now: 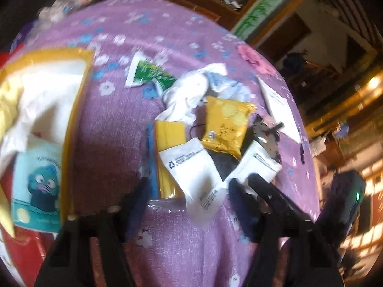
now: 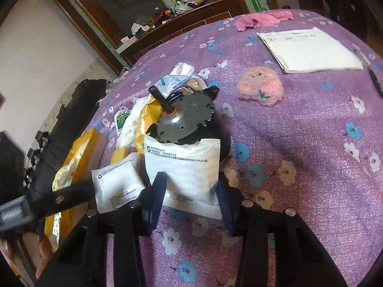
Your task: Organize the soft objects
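A pile of soft packets lies on a purple flowered bedspread (image 1: 115,124). In the left wrist view my left gripper (image 1: 189,201) is open, its fingers on either side of a white pouch (image 1: 191,167), not closed on it. Behind it lie a yellow packet (image 1: 225,124), a flat yellow pack (image 1: 167,153) and white cloth (image 1: 189,95). In the right wrist view my right gripper (image 2: 191,191) is open, straddling the near edge of a second white pouch (image 2: 184,167). That pouch leans on a metal motor (image 2: 186,117). A pink plush (image 2: 261,86) lies beyond.
A yellow-edged open bag (image 1: 47,110) with a teal cartoon packet (image 1: 38,181) sits at left. A green-and-white sachet (image 1: 148,74) and white papers (image 2: 308,47) lie farther back. A pink cloth (image 2: 261,19) is at the far edge. A wooden cabinet (image 2: 167,19) stands behind the bed.
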Tool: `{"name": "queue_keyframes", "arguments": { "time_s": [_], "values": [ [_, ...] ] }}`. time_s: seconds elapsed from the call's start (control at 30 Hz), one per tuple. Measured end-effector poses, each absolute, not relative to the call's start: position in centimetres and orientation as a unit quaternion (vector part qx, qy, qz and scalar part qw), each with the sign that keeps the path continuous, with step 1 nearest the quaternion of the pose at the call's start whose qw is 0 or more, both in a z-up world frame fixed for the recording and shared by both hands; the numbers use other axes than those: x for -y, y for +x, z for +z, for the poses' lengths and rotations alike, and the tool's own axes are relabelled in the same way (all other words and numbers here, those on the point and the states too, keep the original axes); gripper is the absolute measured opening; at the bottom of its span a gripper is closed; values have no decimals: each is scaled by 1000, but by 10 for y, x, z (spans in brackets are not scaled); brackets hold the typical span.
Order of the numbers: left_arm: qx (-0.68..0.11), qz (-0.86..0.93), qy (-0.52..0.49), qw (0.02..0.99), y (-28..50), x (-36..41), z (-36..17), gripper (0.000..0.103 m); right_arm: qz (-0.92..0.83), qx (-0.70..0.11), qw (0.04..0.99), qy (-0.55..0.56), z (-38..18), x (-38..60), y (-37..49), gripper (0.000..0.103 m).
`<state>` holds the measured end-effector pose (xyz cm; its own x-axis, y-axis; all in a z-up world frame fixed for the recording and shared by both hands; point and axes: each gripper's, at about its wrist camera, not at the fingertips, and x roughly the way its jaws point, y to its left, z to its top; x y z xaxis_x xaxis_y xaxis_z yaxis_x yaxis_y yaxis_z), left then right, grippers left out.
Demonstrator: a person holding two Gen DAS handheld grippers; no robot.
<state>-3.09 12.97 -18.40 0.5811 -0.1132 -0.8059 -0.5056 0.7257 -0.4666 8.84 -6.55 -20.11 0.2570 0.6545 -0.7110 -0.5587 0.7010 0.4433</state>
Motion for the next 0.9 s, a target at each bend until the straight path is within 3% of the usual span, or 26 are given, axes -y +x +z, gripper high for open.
{"name": "queue_keyframes", "arguments": {
  "time_s": [0.2,0.57,0.63,0.73,0.9],
  "values": [
    [-437,114,-372,811,-29,-129,-187,45,394,-474,785,60,-201,68,86,29],
    [-422,113,-355,826,-25,-126,-179,45,417,-457,783,62,-194,67,77,17],
    [-429,102,-368,819,-21,-128,-186,21,423,-453,782,60,-193,67,75,16],
    [-425,96,-367,822,-26,-128,-185,7,430,-451,780,57,-192,66,73,15],
    [-405,78,-371,832,-52,-129,-174,6,434,-452,777,57,-192,67,73,14]
  ]
}}
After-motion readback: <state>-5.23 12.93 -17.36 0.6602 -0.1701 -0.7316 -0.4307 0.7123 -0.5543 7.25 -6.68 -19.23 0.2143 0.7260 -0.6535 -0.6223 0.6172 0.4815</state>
